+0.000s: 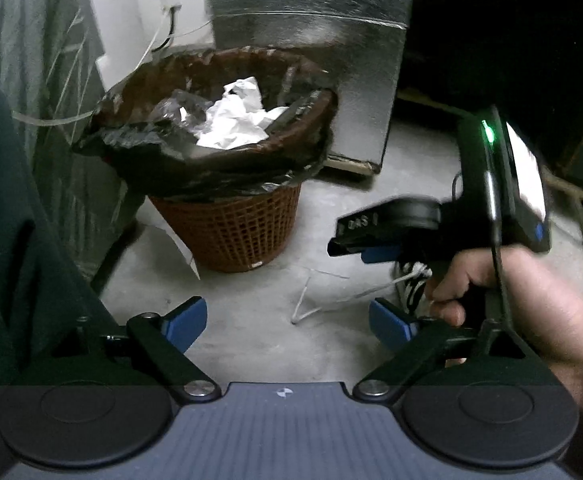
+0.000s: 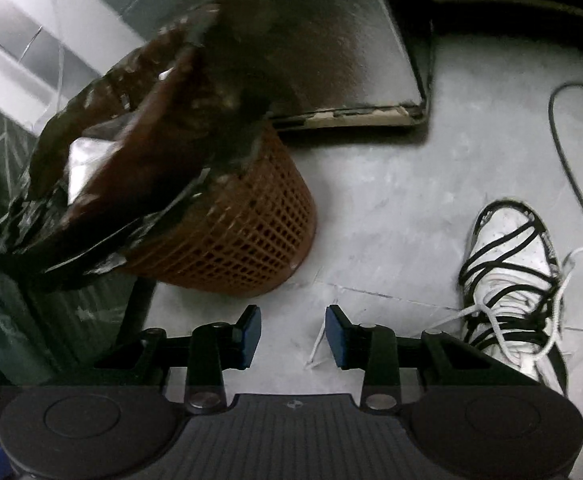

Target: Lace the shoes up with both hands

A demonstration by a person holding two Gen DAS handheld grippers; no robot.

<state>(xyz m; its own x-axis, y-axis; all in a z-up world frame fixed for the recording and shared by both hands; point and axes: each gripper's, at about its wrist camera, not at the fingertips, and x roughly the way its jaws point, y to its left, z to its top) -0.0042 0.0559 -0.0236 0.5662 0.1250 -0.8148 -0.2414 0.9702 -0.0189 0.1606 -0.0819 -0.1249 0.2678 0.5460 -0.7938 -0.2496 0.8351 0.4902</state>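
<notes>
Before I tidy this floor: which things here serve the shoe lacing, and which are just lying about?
For the job: shoe; white lace; left tool; right tool, both open.

Lying about: waste basket; crumpled paper; black cable.

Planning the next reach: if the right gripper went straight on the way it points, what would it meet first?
Probably bare floor; the right gripper is open, the basket left of its line, the shoe right.

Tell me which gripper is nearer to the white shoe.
Right. The right gripper hovers open over the floor just beside the white shoe, near its loose lace end. The left gripper is open farther off, with the right gripper between it and the shoe.
</notes>
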